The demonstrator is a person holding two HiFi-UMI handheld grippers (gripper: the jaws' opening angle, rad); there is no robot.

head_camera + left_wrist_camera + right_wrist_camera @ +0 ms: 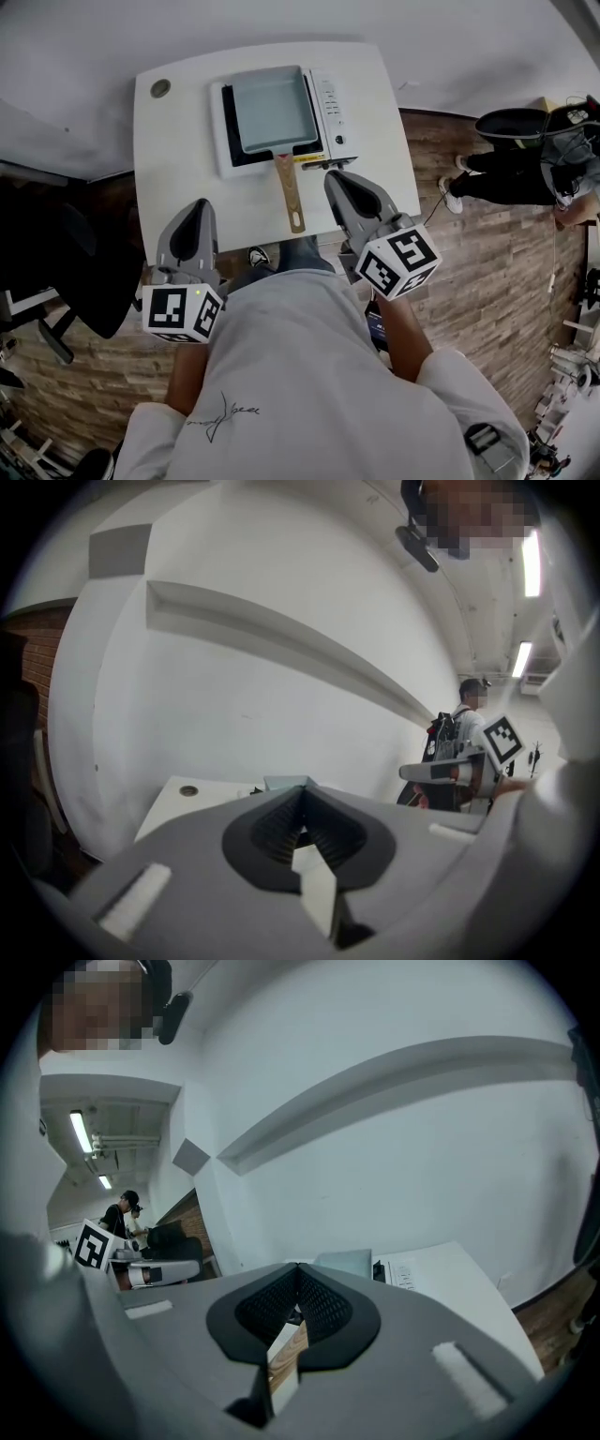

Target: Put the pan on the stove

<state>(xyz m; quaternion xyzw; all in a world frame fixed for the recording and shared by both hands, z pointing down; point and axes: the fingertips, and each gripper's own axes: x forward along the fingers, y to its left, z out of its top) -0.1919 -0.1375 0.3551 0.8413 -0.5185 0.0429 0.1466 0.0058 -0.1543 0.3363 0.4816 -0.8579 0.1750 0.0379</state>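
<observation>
A pale blue rectangular pan (272, 112) sits on the portable stove (330, 112) at the far side of the white table (178, 169). Its wooden handle (289, 192) points toward me. My right gripper (336, 178) hovers just right of the handle, near the stove's front corner, jaws shut and holding nothing. My left gripper (197, 208) hangs over the table's near left part, well clear of the handle, its jaws meeting at the tip. In the right gripper view the gripper (298, 1274) points toward the pan (345, 1262). The left gripper (302, 799) also faces the pan (286, 782).
A round cable hole (160, 88) marks the table's far left corner. A black office chair (56, 262) stands left of the table. Another person (511, 173) is on the wooden floor at the right. A white wall rises behind the table.
</observation>
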